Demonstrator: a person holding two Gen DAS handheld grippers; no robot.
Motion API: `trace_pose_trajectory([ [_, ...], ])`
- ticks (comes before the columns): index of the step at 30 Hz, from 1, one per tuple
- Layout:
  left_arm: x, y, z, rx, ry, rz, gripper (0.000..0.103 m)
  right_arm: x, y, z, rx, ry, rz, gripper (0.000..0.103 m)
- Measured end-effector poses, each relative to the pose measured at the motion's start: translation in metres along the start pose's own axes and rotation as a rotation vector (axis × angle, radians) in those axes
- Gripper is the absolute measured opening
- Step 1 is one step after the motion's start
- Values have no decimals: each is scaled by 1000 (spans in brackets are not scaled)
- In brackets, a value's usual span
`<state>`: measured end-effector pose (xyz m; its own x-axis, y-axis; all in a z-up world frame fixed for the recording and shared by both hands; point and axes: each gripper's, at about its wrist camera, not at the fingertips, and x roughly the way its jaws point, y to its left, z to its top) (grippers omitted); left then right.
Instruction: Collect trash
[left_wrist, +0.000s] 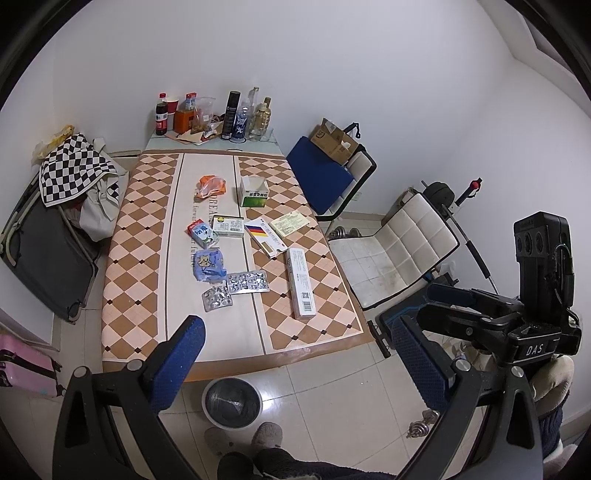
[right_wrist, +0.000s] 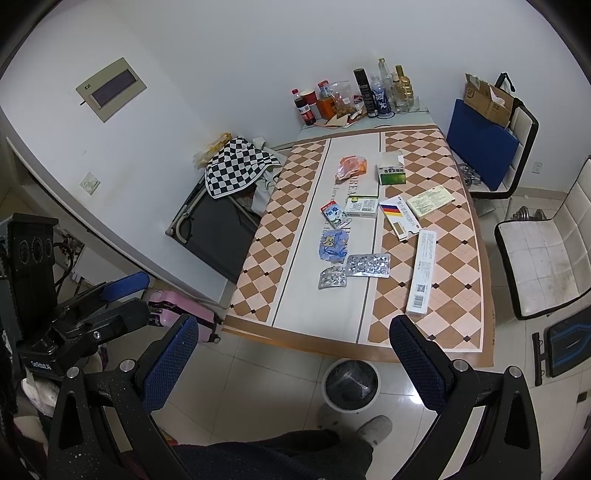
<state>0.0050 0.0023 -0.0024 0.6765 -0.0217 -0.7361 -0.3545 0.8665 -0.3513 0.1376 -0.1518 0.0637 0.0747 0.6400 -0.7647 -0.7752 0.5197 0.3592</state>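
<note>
Below table edge (left_wrist: 236, 363), bin (left_wrist: 232, 404) contents unclear, slippers (left_wrist: 267, 435) partly hidden

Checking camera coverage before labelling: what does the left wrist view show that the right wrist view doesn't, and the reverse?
Only the left wrist view: the right tool, held off to its right, and a metal dumbbell on the floor tiles.

Only the right wrist view: a beige wall panel with a dark window, a beige wall socket, and the left tool.

Both: the checked tablecloth-covered table with its boxes and silver blister packs, and the round grey wastebasket on the floor below its near edge.
</note>
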Motion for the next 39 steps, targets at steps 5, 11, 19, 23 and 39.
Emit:
trace_pose_trajectory([
  [5, 0, 0, 0, 0, 1, -1, 103, 4, 5, 0, -1, 3, 2, 103],
  [11, 0, -1, 0, 2, 1, -2, 103, 5, 11, 1, 0, 3, 5, 103],
  [19, 4, 12, -8, -2, 12, -2, 103, 14, 17, 3, 30, -3, 10, 103],
  [23, 26, 32, -2, -12, 15, 133, 103, 32, 8, 10, 108, -9, -13, 103],
  [39, 324, 176, 35, -239, 404, 458, 103, 296, -226, 35, 504, 253, -429, 103],
])
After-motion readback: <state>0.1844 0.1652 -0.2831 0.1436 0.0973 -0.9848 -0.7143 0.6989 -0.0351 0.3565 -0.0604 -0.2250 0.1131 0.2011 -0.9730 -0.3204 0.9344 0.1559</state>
